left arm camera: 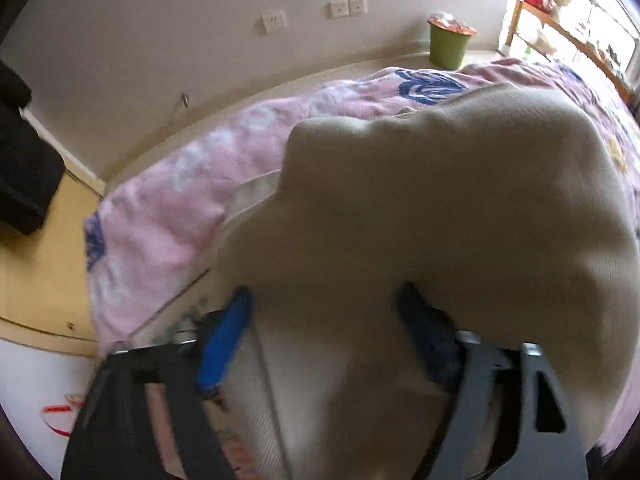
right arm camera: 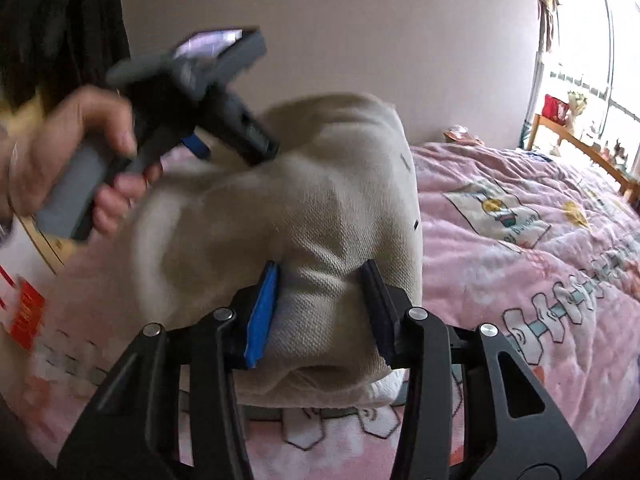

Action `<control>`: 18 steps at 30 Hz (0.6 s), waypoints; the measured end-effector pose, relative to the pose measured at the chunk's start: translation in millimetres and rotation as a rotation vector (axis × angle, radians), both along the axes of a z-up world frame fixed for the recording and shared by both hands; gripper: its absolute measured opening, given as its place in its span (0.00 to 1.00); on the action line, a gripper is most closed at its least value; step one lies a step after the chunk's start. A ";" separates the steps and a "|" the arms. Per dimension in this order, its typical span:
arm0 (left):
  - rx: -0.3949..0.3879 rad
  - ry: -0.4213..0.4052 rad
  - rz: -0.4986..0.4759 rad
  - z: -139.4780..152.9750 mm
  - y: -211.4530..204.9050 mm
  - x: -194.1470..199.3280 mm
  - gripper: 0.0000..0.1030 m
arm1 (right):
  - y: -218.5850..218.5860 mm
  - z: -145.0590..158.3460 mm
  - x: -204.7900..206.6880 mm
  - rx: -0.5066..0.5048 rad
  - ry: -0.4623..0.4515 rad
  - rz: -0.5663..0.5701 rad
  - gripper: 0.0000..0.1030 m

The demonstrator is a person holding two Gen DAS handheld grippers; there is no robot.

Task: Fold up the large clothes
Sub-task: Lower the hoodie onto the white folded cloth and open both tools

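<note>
Cream knit garment (right arm camera: 320,208) pinched in right tool (right arm camera: 320,280), lettering on pink quilt (right arm camera: 520,264) unreadable

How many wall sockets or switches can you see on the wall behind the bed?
3. One plate sits alone on the left; two more sit side by side to its right, left of the green bin. Others may be hidden.

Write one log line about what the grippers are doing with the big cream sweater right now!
task: fold | right gripper: clamps cream knitted sweater | left gripper: astride sweater fold, grip unclear | surface: pink printed quilt
</note>
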State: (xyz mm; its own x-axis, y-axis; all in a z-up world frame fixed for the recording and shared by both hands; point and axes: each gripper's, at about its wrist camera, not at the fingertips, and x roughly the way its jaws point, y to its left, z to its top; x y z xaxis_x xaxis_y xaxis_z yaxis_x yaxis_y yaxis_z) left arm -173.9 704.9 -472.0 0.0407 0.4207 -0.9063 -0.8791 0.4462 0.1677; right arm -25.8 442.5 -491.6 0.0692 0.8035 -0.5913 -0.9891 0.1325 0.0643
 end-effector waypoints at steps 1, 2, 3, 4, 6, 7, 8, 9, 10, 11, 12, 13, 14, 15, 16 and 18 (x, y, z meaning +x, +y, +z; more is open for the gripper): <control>0.017 -0.003 -0.020 9.0 -7.2 -1.3 0.46 | -3.6 7.8 3.5 0.017 0.023 0.005 0.40; 0.031 -0.021 -0.047 21.6 -16.3 -3.3 0.46 | -7.9 16.5 4.0 0.030 0.035 0.005 0.40; 0.043 -0.047 -0.074 32.1 -22.7 -1.8 0.46 | -15.4 26.0 3.6 0.051 0.036 0.000 0.40; 0.062 -0.076 -0.109 45.5 -31.3 0.8 0.46 | -25.0 35.6 2.6 0.082 0.028 -0.009 0.40; 0.107 -0.106 -0.172 70.6 -47.9 11.6 0.46 | -38.7 45.6 1.2 0.105 0.041 -0.005 0.40; 0.106 -0.121 -0.197 78.0 -52.8 18.0 0.46 | -40.9 45.4 0.4 0.103 0.041 -0.002 0.40; 0.087 -0.142 -0.219 84.7 -56.9 26.6 0.46 | -42.8 44.0 -1.4 0.095 0.043 0.008 0.38; 0.058 -0.165 -0.233 87.1 -58.2 33.9 0.46 | -44.0 41.6 -4.2 0.077 0.038 0.014 0.37; 0.024 -0.184 -0.240 87.7 -58.7 42.7 0.46 | -44.3 35.6 -6.5 0.055 0.031 0.020 0.37; 0.002 -0.191 -0.242 86.8 -59.1 50.7 0.46 | -47.1 32.6 -8.4 0.053 0.016 0.015 0.37; -0.011 -0.187 -0.251 82.7 -59.4 61.7 0.46 | -51.1 33.9 -9.5 0.054 0.009 0.013 0.37; -0.012 -0.171 -0.248 77.6 -58.2 69.8 0.46 | -50.5 31.9 -8.6 0.046 0.002 0.011 0.37; -0.036 -0.165 -0.238 69.4 -54.1 77.1 0.45 | -49.7 30.2 -7.4 0.037 -0.002 0.012 0.36; -0.055 -0.167 -0.227 62.9 -49.9 79.1 0.44 | -49.0 29.2 -6.7 0.029 -0.004 0.013 0.36; -0.072 -0.166 -0.215 55.6 -44.1 82.7 0.44 | -48.1 24.1 -5.3 0.012 -0.014 0.012 0.36; -0.085 -0.166 -0.205 48.9 -36.4 84.3 0.44 | -47.2 14.9 -2.5 -0.010 -0.031 0.013 0.36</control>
